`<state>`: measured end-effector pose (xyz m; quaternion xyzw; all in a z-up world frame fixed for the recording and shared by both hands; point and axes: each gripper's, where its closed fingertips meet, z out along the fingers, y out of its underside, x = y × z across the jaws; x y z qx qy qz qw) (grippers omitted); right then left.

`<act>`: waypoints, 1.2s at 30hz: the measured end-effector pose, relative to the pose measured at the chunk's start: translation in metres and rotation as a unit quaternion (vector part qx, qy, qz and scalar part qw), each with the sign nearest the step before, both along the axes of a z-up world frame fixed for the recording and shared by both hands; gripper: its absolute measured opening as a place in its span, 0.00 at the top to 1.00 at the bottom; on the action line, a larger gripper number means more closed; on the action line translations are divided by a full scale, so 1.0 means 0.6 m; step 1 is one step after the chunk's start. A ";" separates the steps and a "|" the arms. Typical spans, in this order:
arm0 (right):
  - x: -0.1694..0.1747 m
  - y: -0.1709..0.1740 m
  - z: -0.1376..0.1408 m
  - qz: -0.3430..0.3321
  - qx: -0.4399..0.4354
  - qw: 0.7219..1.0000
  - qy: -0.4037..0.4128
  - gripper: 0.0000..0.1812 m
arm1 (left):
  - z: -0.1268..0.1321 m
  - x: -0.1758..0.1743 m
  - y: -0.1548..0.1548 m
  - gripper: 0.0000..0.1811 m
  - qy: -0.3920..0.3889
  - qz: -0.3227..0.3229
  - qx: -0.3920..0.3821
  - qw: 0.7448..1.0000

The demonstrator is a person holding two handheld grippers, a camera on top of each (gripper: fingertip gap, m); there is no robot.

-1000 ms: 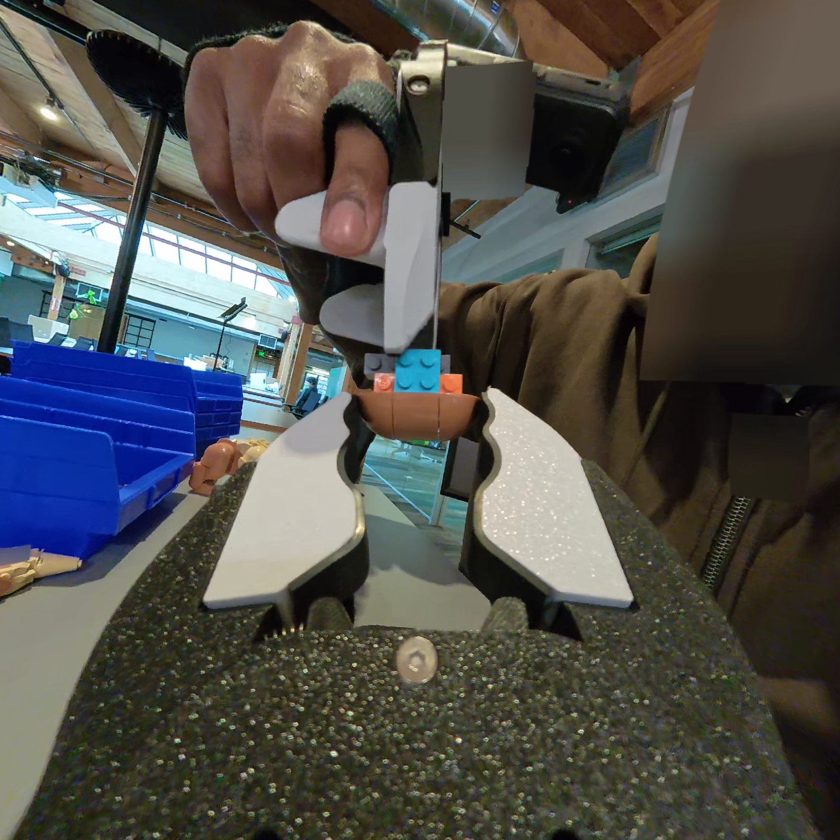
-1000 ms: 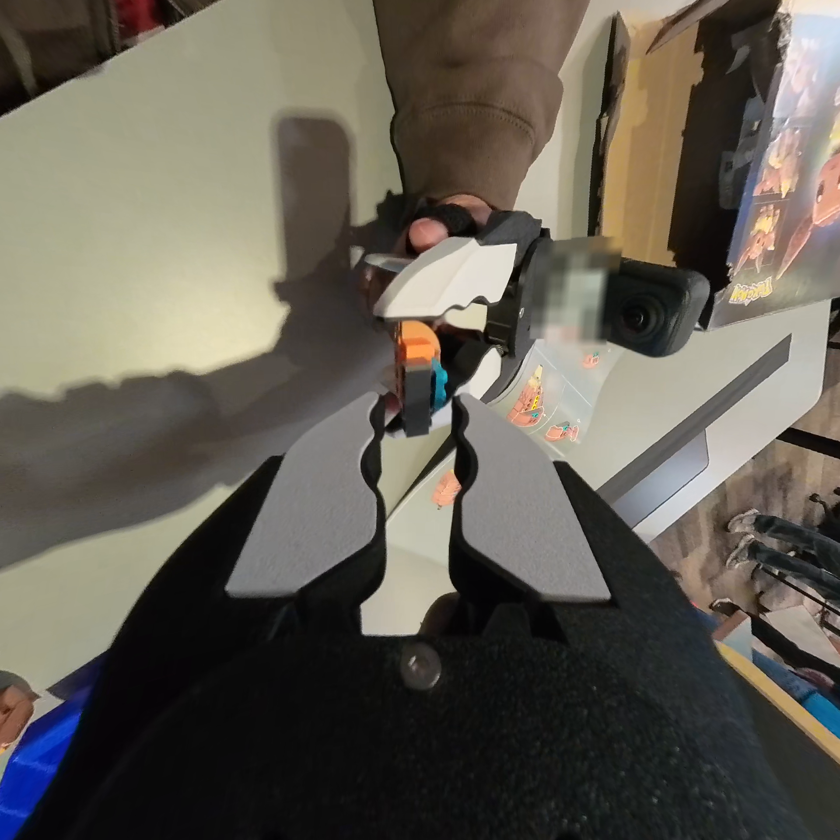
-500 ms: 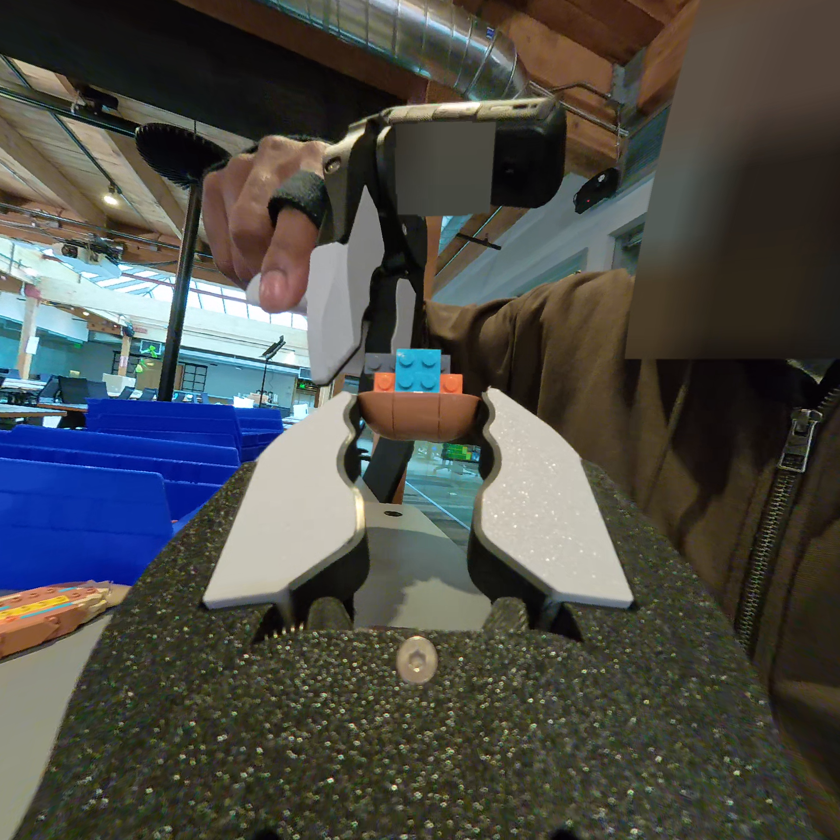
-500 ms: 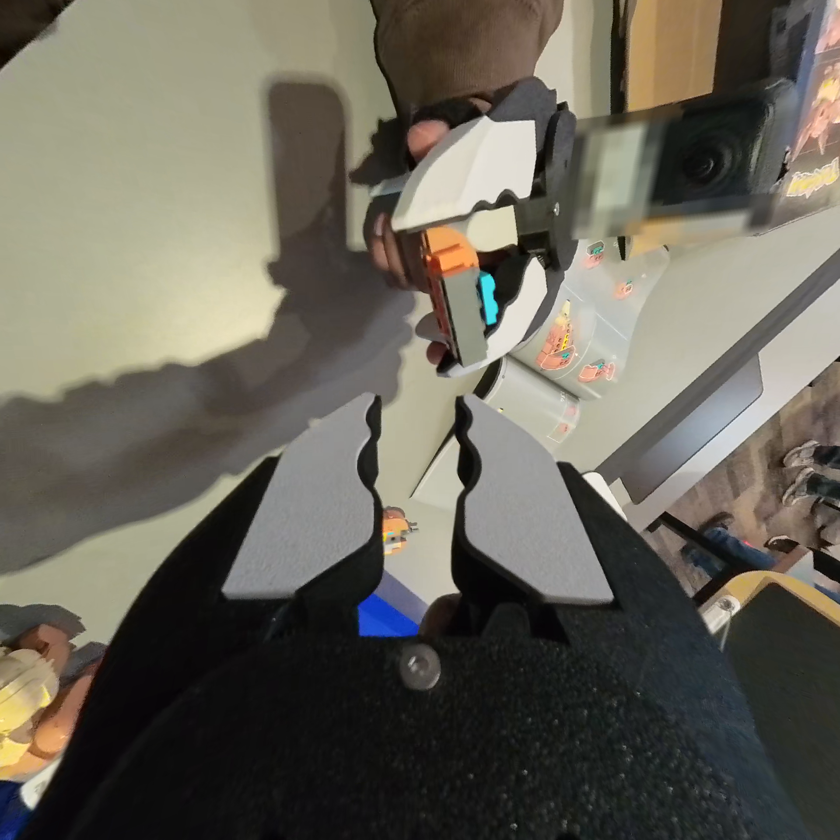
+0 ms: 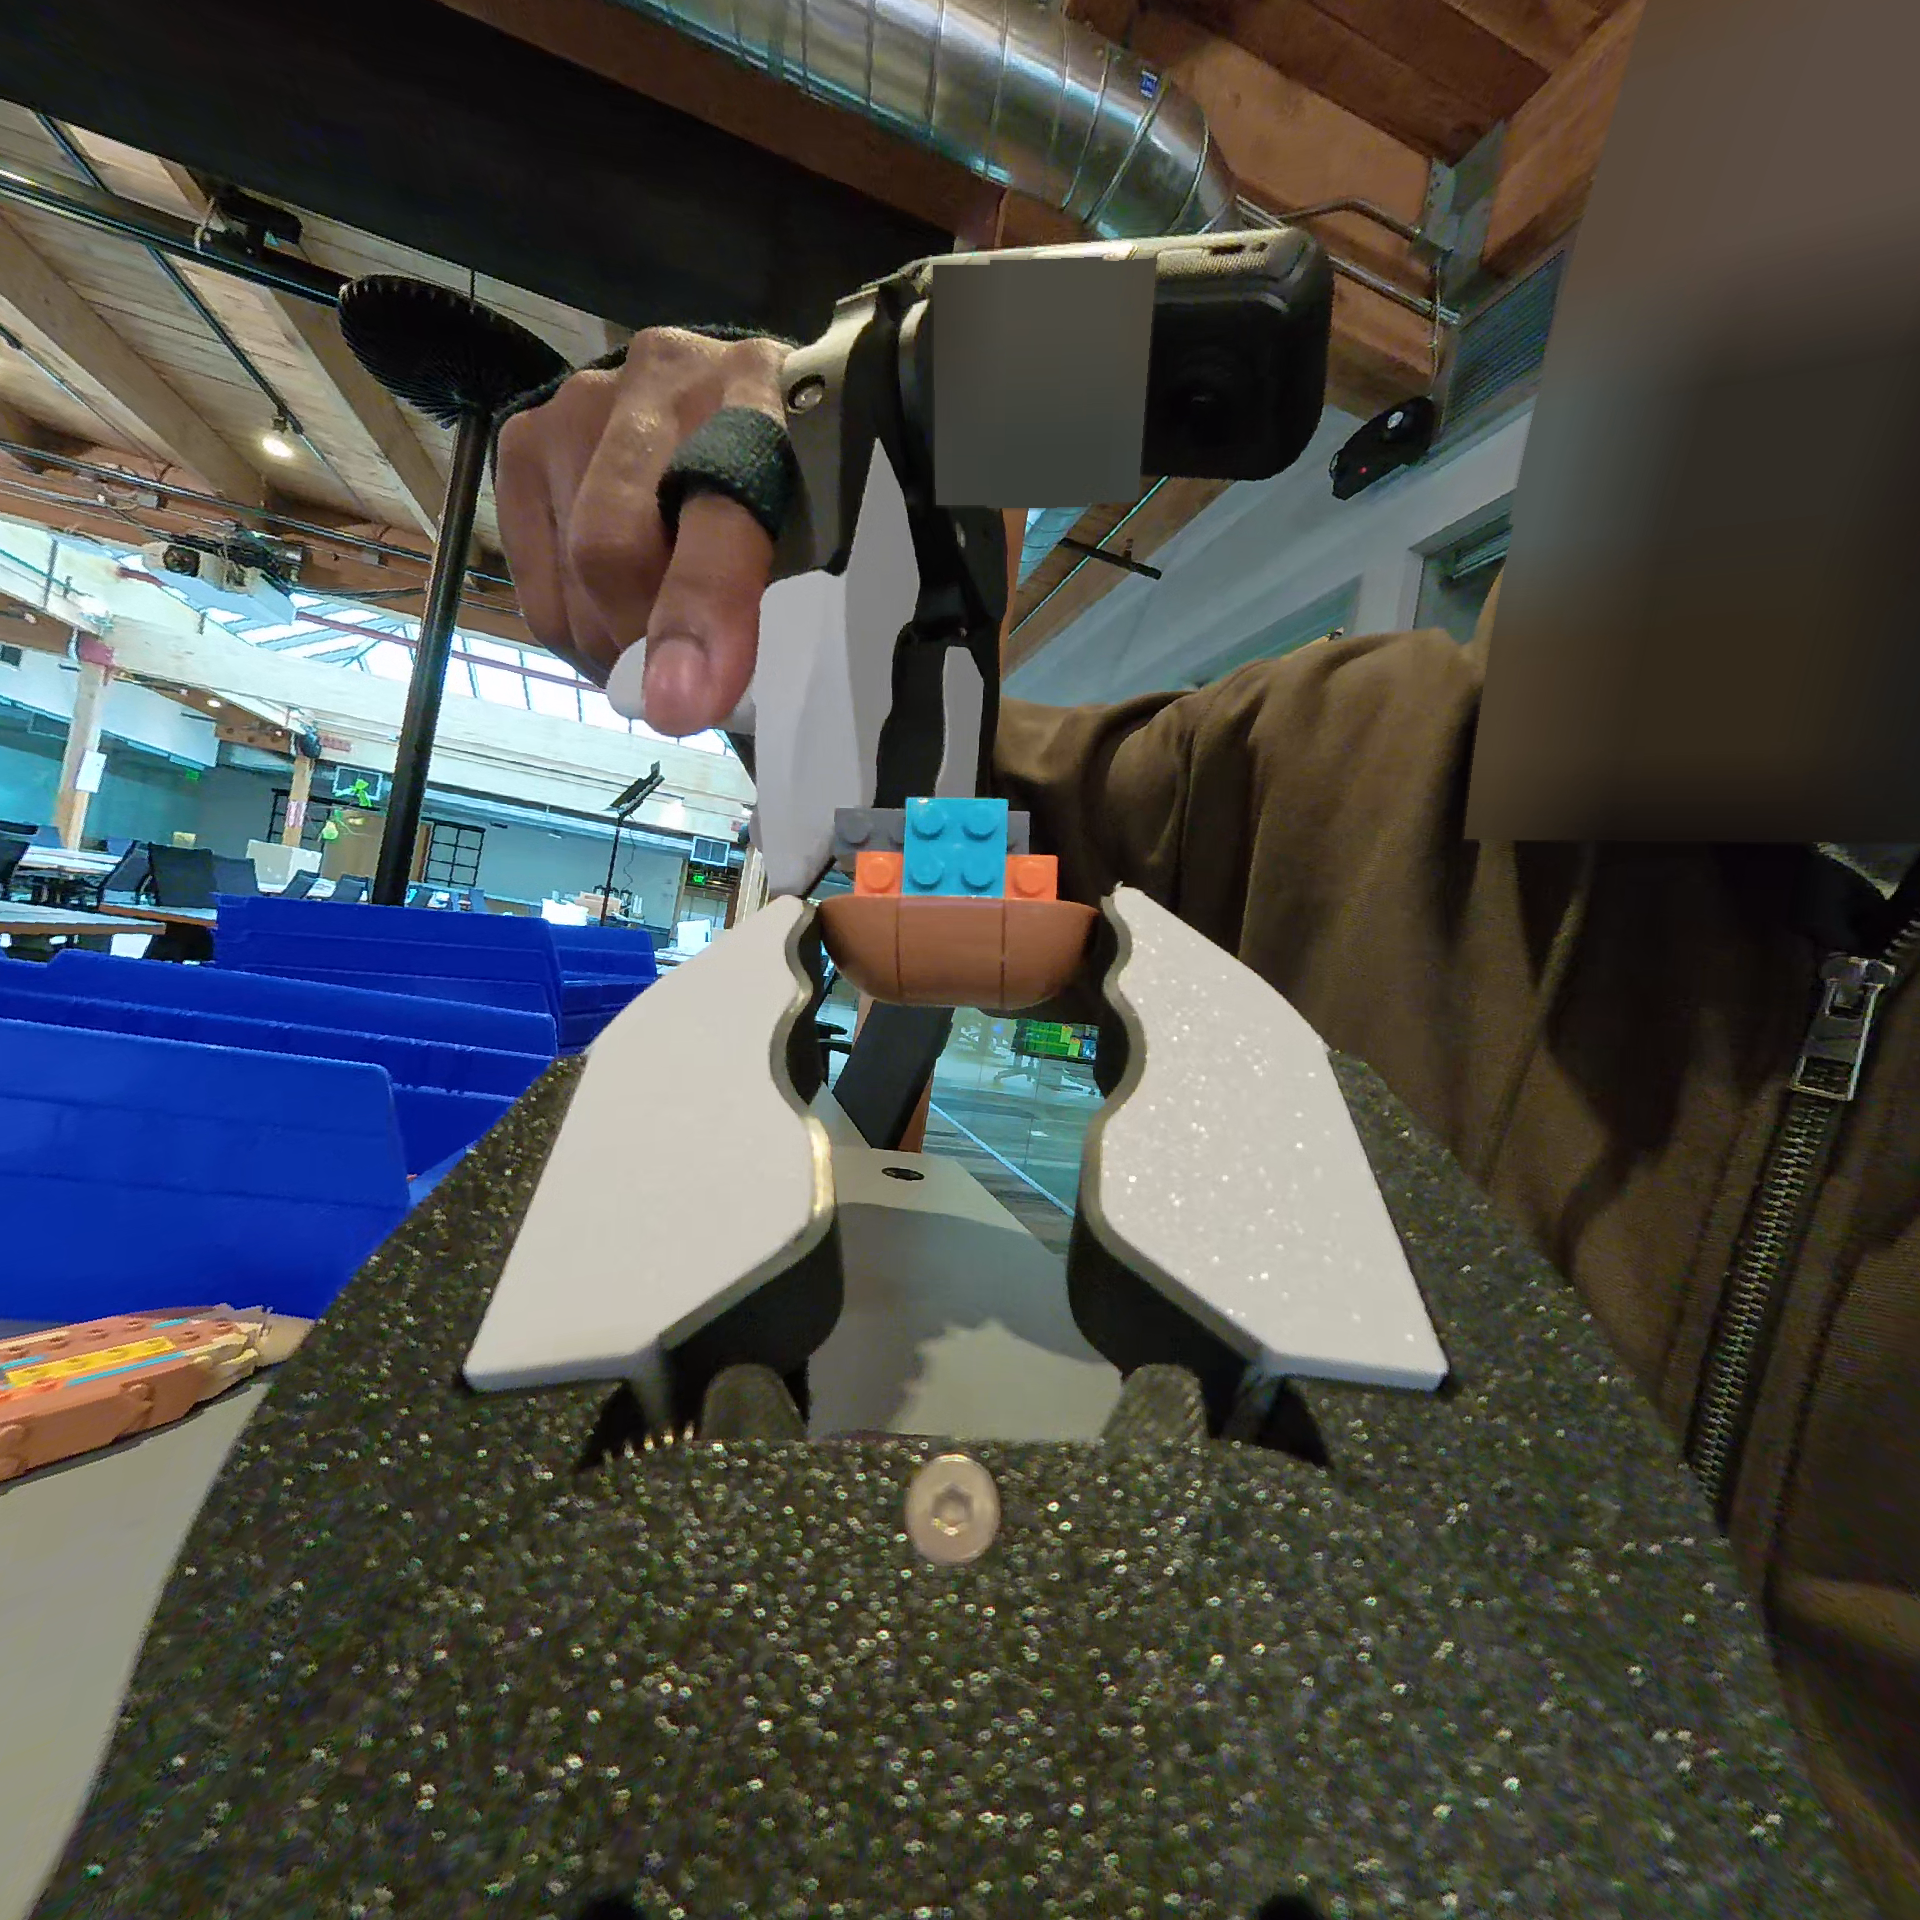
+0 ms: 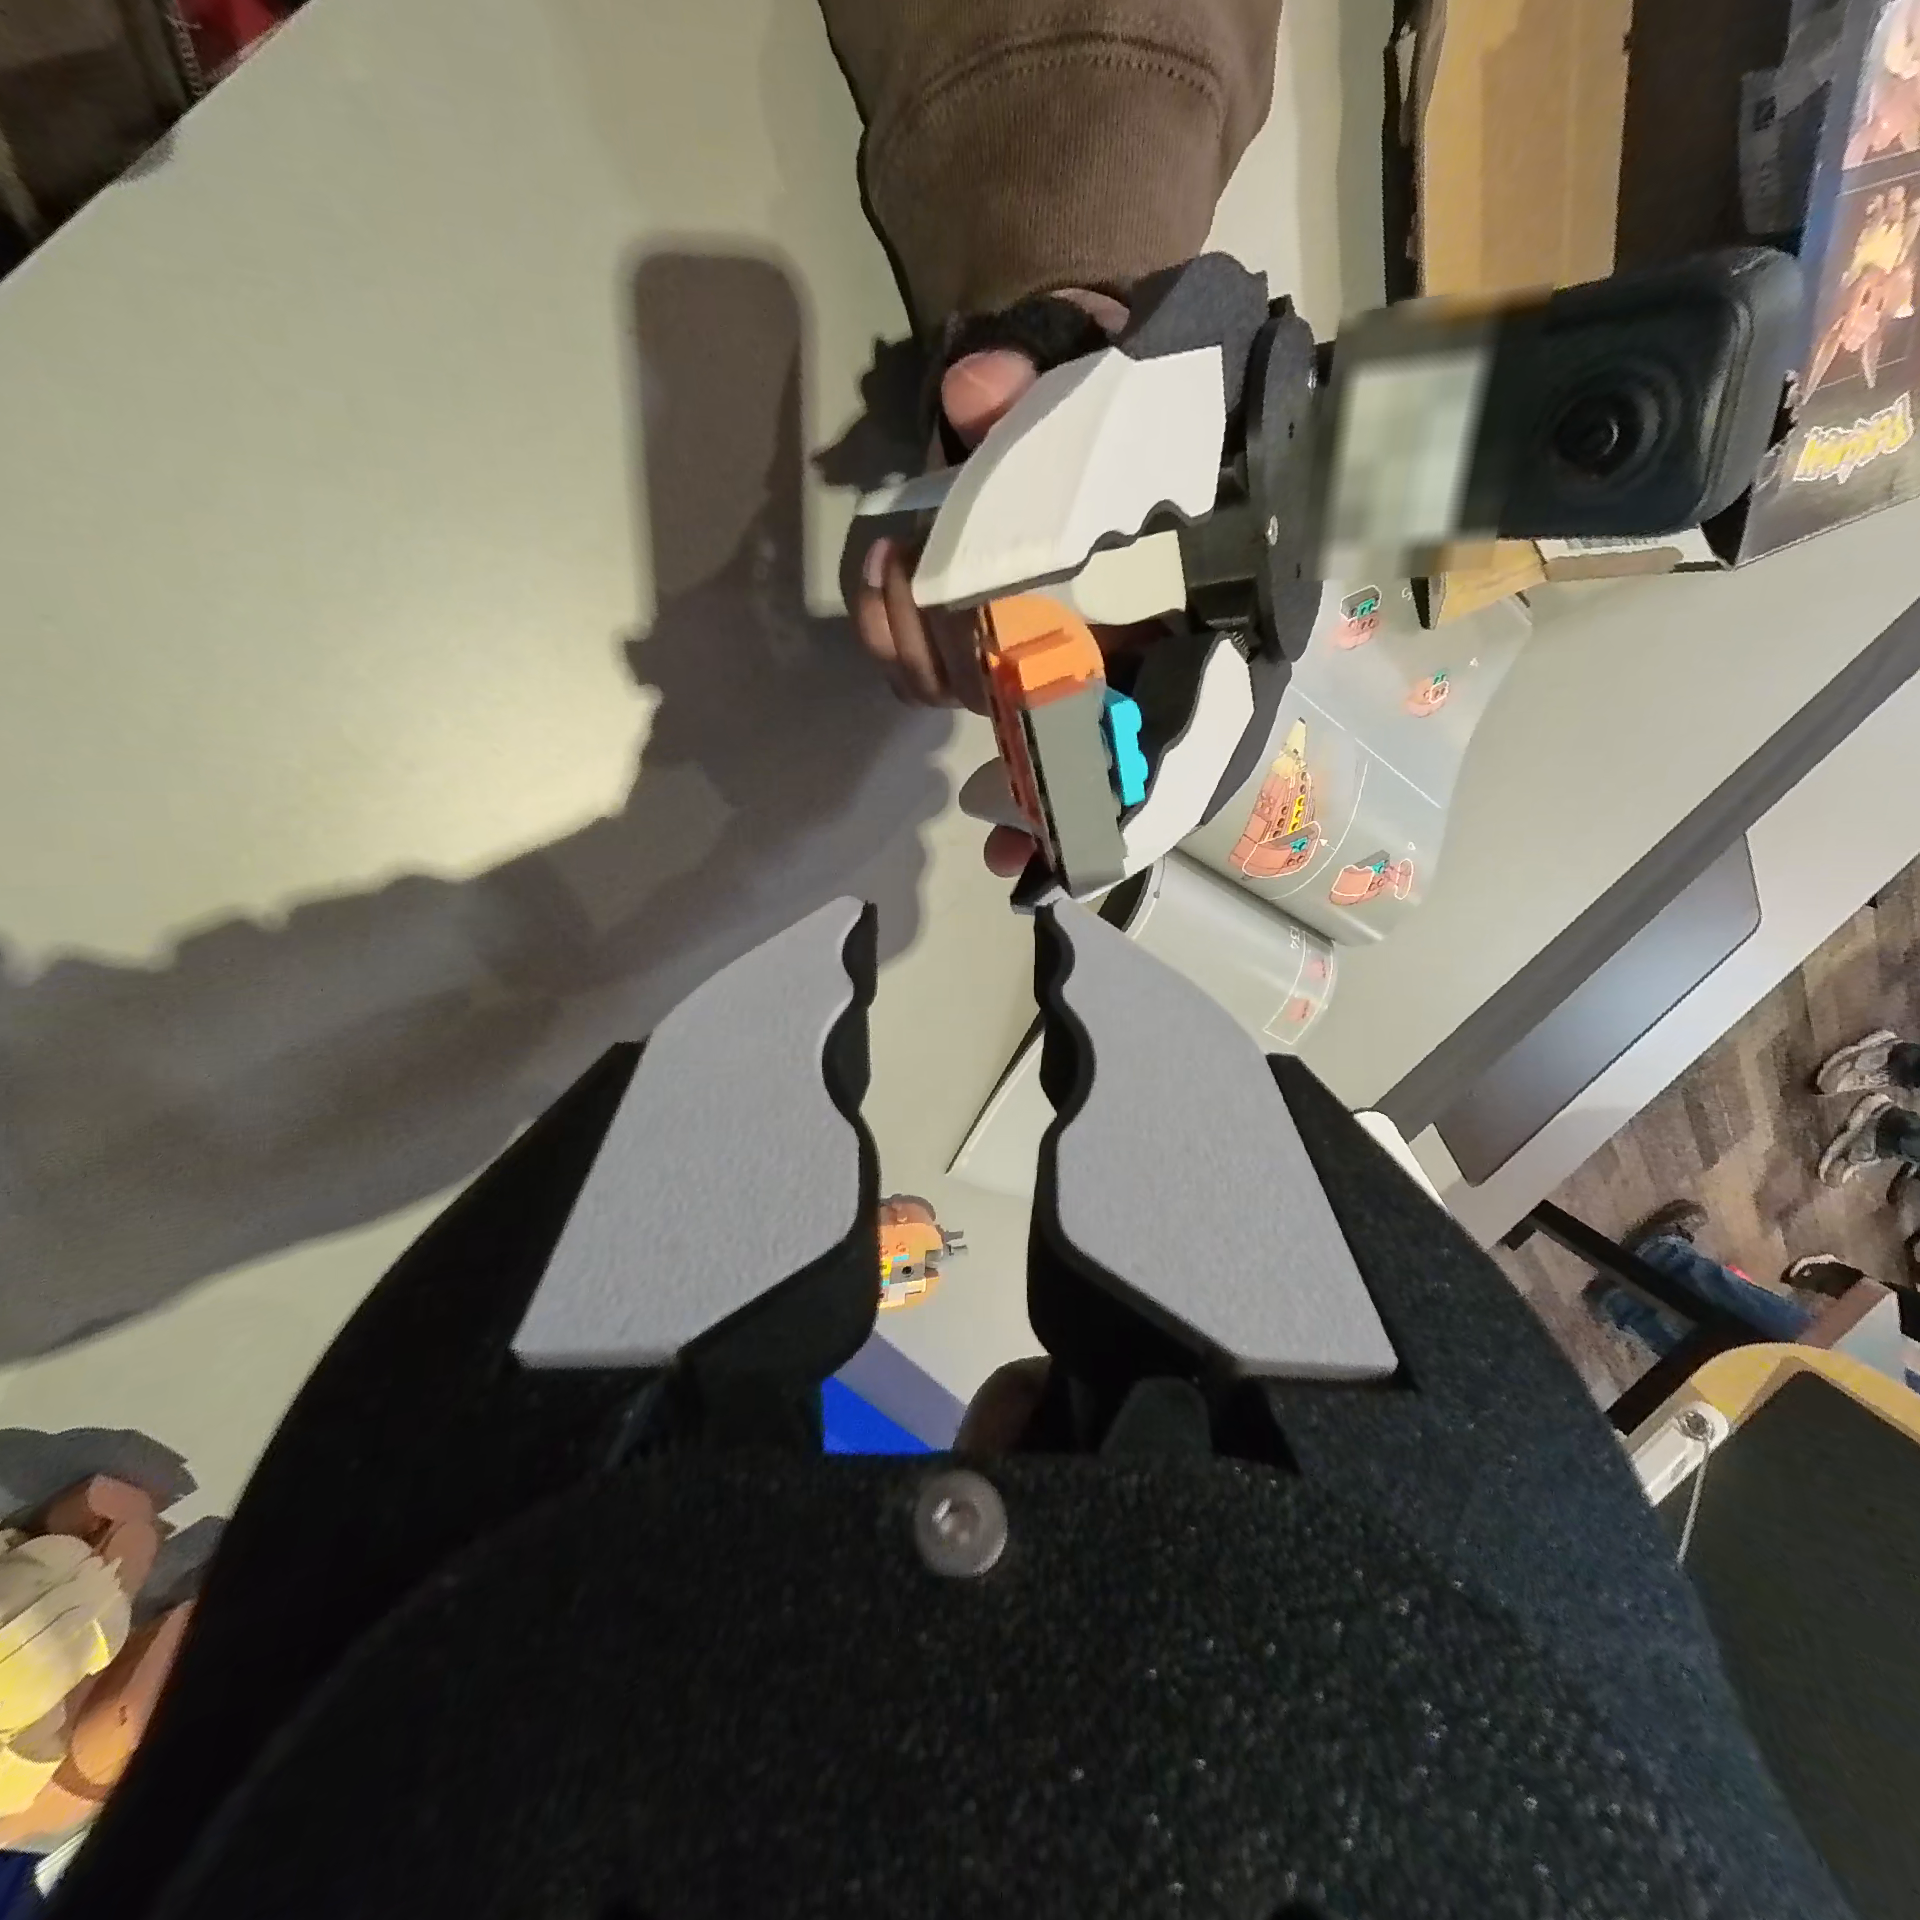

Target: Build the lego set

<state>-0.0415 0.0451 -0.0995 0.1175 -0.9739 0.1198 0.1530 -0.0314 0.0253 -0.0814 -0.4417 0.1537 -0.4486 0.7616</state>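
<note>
My left gripper [image 5: 956,935] is shut on a small lego assembly [image 5: 958,940] and holds it up in the air. The assembly has a rounded brown base, orange bricks, a blue square plate and a grey plate. In the right wrist view the assembly [image 6: 1060,727] sits edge-on between the left gripper's white fingers [image 6: 1060,488]. My right gripper [image 6: 951,920] is open with a narrow gap and holds nothing. Its tips are just below the assembly's grey end. In the left wrist view the right gripper [image 5: 873,769] hangs above and behind the assembly, held by a hand.
Blue bins [image 5: 260,1091] stand at the left on the table [image 6: 364,520]. A flat brown lego build [image 5: 114,1361] lies beside them. An instruction booklet [image 6: 1330,790], a small sub-build [image 6: 914,1252], the set's box [image 6: 1860,260] and loose pieces [image 6: 62,1662] are below. Both grippers' tips are roughly 25 cm from the small sub-build [image 6: 914,1252].
One second ago my right gripper's fingers were around the assembly's end. It has drawn back and is empty. The left gripper still holds the assembly.
</note>
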 end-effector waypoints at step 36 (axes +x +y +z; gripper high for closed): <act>-0.005 -0.047 0.019 0.066 0.001 0.997 0.032 0.87 | -0.010 0.010 0.006 0.72 0.013 -0.017 -0.024 0.999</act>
